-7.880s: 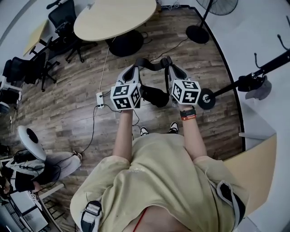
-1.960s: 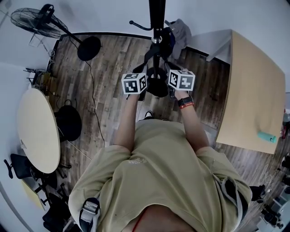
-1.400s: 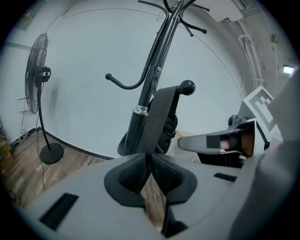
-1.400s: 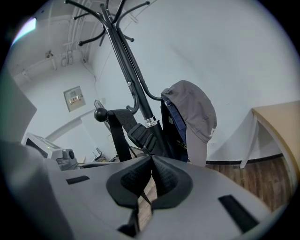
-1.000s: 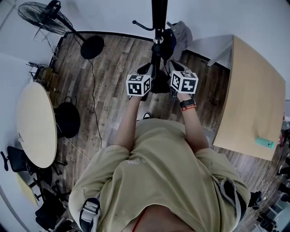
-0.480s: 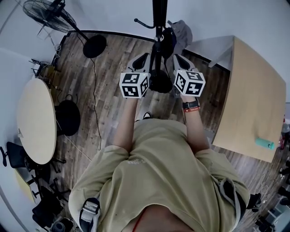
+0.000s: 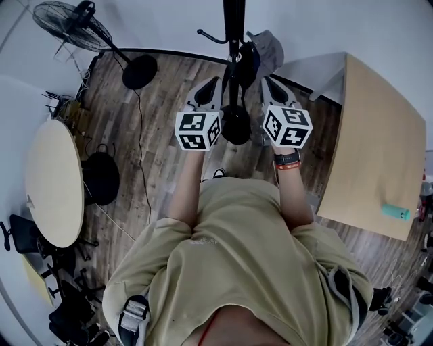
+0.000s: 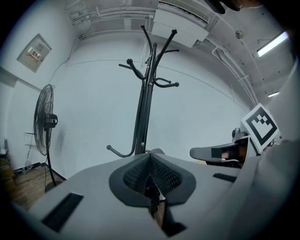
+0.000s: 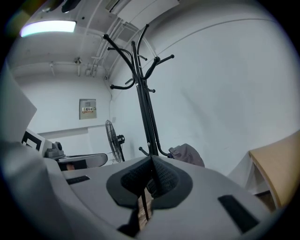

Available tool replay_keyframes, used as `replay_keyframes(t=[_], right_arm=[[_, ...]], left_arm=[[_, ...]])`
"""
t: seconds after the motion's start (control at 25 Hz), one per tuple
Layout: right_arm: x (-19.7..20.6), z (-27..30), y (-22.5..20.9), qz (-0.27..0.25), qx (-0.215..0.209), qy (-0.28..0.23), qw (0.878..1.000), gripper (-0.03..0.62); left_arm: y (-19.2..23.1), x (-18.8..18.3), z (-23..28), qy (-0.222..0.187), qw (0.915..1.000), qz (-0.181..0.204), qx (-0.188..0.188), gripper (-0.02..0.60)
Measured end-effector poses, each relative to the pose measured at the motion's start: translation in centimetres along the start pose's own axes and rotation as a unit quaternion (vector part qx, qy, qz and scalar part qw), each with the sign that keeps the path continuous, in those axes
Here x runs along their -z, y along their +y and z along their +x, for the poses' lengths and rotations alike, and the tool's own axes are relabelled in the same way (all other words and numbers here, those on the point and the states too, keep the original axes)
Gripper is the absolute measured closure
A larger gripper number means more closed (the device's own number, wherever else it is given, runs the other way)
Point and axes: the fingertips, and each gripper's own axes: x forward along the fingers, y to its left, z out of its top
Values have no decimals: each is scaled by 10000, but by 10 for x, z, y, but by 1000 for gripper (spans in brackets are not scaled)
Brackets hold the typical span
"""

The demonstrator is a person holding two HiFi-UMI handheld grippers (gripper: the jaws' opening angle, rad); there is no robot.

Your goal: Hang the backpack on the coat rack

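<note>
I stand in front of the black coat rack (image 7: 234,34), whose curved hooks (image 8: 165,84) rise above both grippers. The black backpack (image 7: 237,126) hangs low between the two marker cubes, close to the pole. My left gripper (image 7: 210,85) is shut on a thin black strap (image 8: 153,199) left of the pole. My right gripper (image 7: 268,82) is shut on the other strap (image 9: 140,206) right of the pole. In each gripper view the pole (image 9: 146,112) stands just beyond the shut jaws. Most of the backpack and its straps are hidden beneath the grippers.
A grey garment (image 7: 269,46) hangs on a low hook of the rack. A standing fan (image 7: 67,19) is at the left by the wall. A wooden table (image 7: 379,142) is at the right, and a round table (image 7: 51,182) at the left.
The person has walked from the round table to the coat rack with the backpack. In the last second both grippers have risen and spread apart, one on each side of the pole.
</note>
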Motion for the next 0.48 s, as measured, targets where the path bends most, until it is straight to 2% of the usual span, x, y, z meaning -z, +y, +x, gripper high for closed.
replay_keyframes(t=[0.48], right_arm=[[0, 8, 9, -98, -108, 7, 9999, 580]], left_arm=[[2, 0, 5, 27, 9999, -64, 92, 557]])
